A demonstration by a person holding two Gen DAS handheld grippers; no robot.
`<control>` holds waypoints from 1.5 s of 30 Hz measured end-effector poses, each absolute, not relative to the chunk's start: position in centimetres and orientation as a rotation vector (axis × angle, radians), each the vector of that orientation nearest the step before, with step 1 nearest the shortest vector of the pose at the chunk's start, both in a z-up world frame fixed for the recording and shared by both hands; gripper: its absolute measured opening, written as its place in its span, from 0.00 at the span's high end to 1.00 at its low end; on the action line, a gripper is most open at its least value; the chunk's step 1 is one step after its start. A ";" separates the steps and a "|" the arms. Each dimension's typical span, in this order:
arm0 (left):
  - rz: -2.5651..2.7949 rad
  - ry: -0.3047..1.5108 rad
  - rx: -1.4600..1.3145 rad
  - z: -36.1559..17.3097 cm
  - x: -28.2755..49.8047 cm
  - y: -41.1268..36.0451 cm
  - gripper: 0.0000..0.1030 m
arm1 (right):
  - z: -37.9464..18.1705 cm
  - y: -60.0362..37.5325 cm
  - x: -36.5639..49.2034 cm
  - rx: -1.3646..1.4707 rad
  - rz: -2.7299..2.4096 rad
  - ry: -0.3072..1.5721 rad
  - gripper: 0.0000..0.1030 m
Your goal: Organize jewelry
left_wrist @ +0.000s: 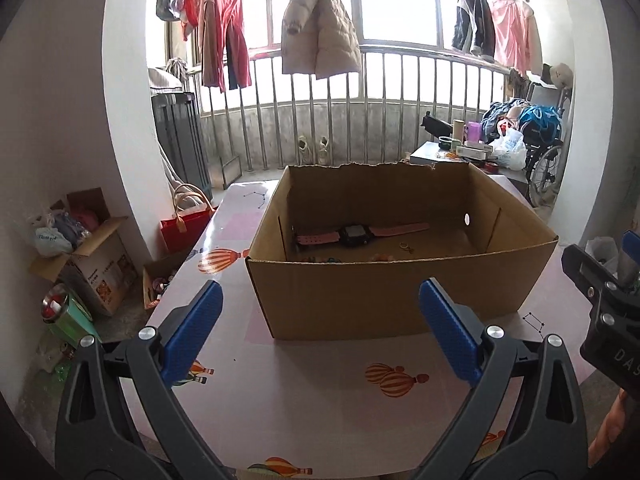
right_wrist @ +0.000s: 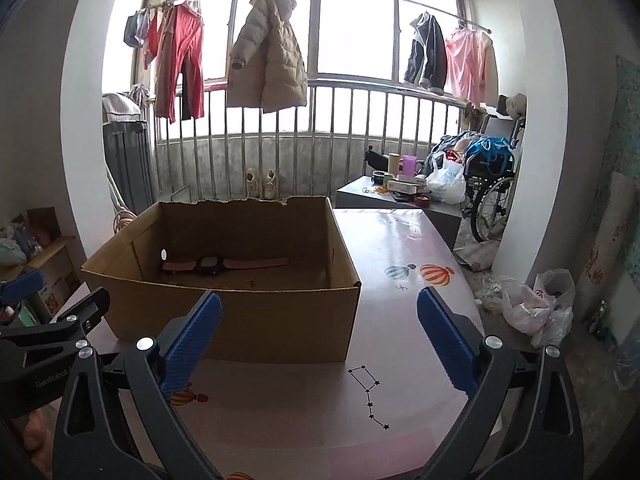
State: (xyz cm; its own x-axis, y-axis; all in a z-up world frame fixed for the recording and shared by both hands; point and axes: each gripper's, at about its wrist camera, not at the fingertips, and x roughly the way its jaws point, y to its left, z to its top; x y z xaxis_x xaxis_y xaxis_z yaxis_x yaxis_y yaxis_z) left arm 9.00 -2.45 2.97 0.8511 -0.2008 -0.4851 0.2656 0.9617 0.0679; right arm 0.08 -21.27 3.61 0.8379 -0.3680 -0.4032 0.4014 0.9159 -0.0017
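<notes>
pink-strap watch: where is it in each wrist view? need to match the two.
Left wrist: watch lies flat on the box floor by the far wall, centre frame.
Right wrist: watch by the same far wall, left of centre.
Shared landmark: round hole in the cardboard box side wall.

Bright barred window (right_wrist: 352, 32) — hanging clothes (right_wrist: 268, 56).

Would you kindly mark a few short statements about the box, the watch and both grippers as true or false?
1. The open brown cardboard box stands on the pink balloon-print tabletop. True.
2. The pink-strapped black watch lies outside the box. False: it lies inside, on the floor.
3. The left gripper grips the watch. False: it is open and holds nothing.
4. The right gripper is open, nothing between its pads. True.
5. A small metal ring lies in the box. True.
</notes>
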 end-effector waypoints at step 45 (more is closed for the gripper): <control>-0.251 0.605 0.113 1.1 10.3 -1.7 0.08 | 1.9 -21.7 0.3 0.130 -0.364 0.456 0.07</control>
